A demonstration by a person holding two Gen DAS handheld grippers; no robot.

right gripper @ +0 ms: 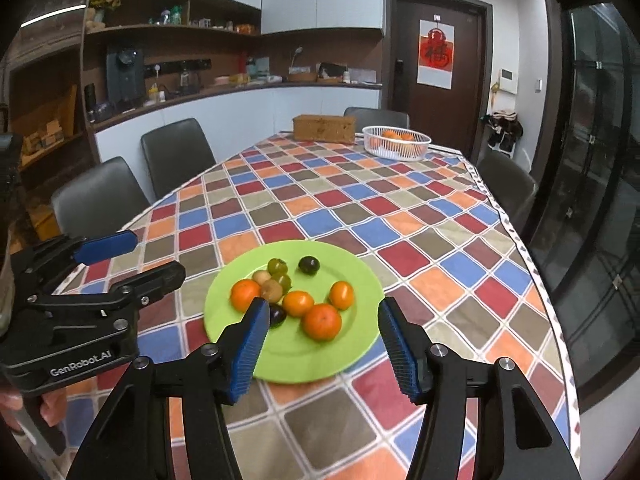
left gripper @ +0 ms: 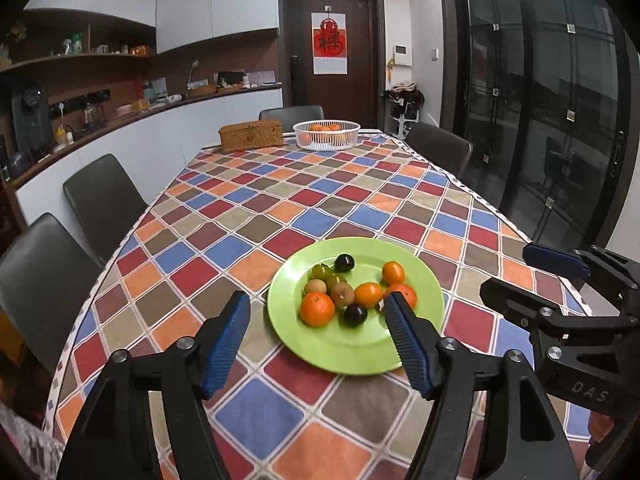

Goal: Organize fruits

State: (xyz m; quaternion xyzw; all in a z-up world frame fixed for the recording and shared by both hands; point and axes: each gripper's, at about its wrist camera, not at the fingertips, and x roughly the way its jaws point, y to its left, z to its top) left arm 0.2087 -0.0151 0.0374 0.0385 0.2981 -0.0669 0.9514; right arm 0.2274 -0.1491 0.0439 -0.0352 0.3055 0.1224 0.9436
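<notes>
A green plate [left gripper: 424, 280] [right gripper: 360, 280] lies on the checked tablecloth near me. On it are several oranges [left gripper: 317, 309] [right gripper: 321, 321], green grapes [left gripper: 321, 271], brown longans [left gripper: 342, 294] and dark plums [left gripper: 344, 263] [right gripper: 308, 265]. My left gripper [left gripper: 318, 302] is open above the plate's near edge, empty. My right gripper [right gripper: 322, 308] is open, also empty, with the plate's near half between its fingers. Each gripper shows in the other's view: the right one [left gripper: 560, 280] at right, the left one [right gripper: 120, 264] at left.
A white basket [left gripper: 326, 134] [right gripper: 396, 142] with oranges stands at the table's far end beside a wicker box [left gripper: 251, 133] [right gripper: 324, 128]. Dark chairs [left gripper: 102, 196] line the left side; one [left gripper: 440, 148] stands at the right. Glass doors are on the right.
</notes>
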